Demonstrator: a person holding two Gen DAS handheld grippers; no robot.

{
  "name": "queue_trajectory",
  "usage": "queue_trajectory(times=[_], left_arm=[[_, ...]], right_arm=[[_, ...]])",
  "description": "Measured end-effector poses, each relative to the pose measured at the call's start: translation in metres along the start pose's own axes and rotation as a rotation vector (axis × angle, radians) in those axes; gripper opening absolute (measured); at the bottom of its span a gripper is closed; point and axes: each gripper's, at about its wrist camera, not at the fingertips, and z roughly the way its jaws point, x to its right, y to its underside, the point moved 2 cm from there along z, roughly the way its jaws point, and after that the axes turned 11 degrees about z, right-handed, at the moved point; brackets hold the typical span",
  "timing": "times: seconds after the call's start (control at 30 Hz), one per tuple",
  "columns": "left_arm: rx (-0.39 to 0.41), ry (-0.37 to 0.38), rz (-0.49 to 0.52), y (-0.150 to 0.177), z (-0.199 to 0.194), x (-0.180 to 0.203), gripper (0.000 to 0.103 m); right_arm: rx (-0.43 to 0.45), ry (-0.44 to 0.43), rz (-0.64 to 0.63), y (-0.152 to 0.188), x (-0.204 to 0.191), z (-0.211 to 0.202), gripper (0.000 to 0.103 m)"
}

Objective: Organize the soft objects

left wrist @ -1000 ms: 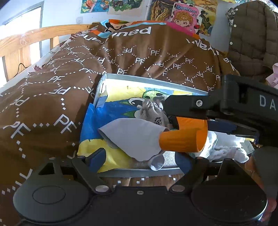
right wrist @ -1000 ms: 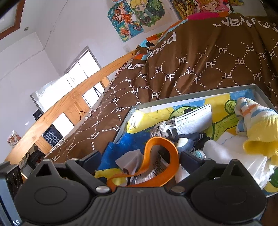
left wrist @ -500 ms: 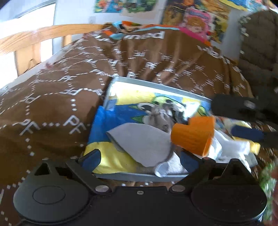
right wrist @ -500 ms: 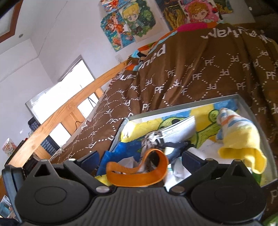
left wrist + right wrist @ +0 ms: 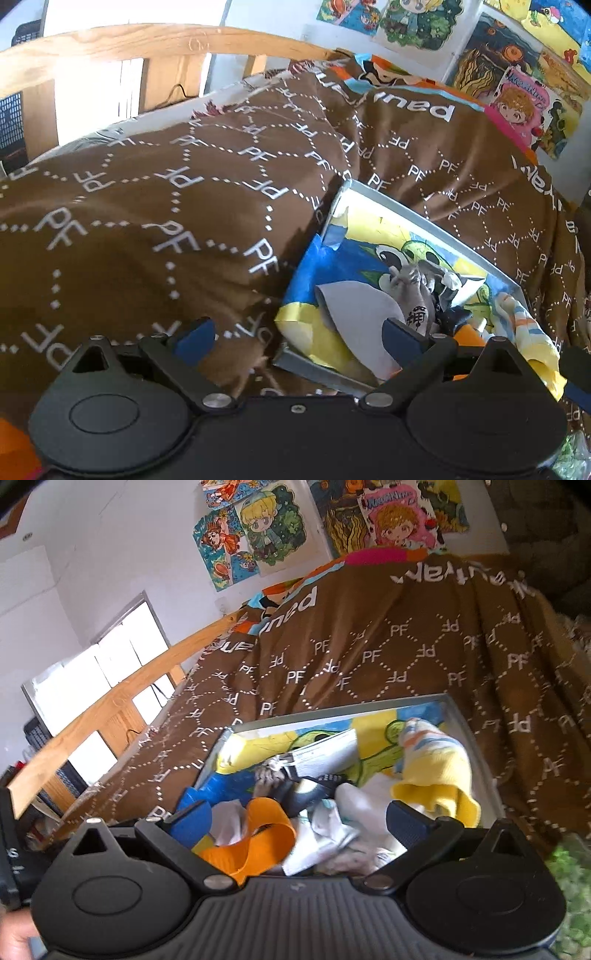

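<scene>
Left tool [image 5: 299,338] swung off tray [image 5: 424,218]; orange band [image 5: 258,834] in right view

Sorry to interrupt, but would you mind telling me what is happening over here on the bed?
A person with a gripper in each hand is sorting soft items into a grey box on the brown blanket. The box holds a yellow striped sock, an orange band, a grey cloth and white pieces. The left gripper and right gripper hold nothing, jaws open.

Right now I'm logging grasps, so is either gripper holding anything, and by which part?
Nothing is held. The left gripper and right gripper both stand open, with the orange band lying loose in the box.
</scene>
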Motion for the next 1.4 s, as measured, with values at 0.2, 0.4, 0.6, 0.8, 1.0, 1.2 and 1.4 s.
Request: queue_trajectory(times=[0.2, 0.4, 0.6, 0.8, 1.0, 1.2, 1.4], left_arm=[[0.096, 0.034, 0.054, 0.012, -0.027, 0.002, 0.098], [0.17, 0.074, 0.123, 0.022, -0.057, 0.007, 0.101], [0.221, 0.103, 0.167, 0.034, -0.09, 0.005, 0.102], [0.234, 0.12, 0.177, 0.055, -0.117, -0.005, 0.102], [0.238, 0.131, 0.184, 0.077, -0.137, -0.013, 0.102], [0.289, 0.145, 0.242, 0.096, -0.159, -0.015, 0.102], [0.317, 0.164, 0.294, 0.114, -0.181, -0.02, 0.102]], right_arm=[[0.067, 0.043, -0.044, 0.015, -0.006, -0.022, 0.103], [0.12, 0.063, -0.063, 0.027, -0.01, -0.048, 0.103], [0.18, 0.094, -0.086, 0.048, -0.014, -0.084, 0.103], [0.241, 0.105, -0.108, 0.076, -0.021, -0.12, 0.103], [0.302, 0.119, -0.123, 0.1, -0.025, -0.146, 0.103], [0.342, 0.124, -0.142, 0.12, -0.029, -0.163, 0.103], [0.317, 0.138, -0.115, 0.139, -0.03, -0.173, 0.103]])
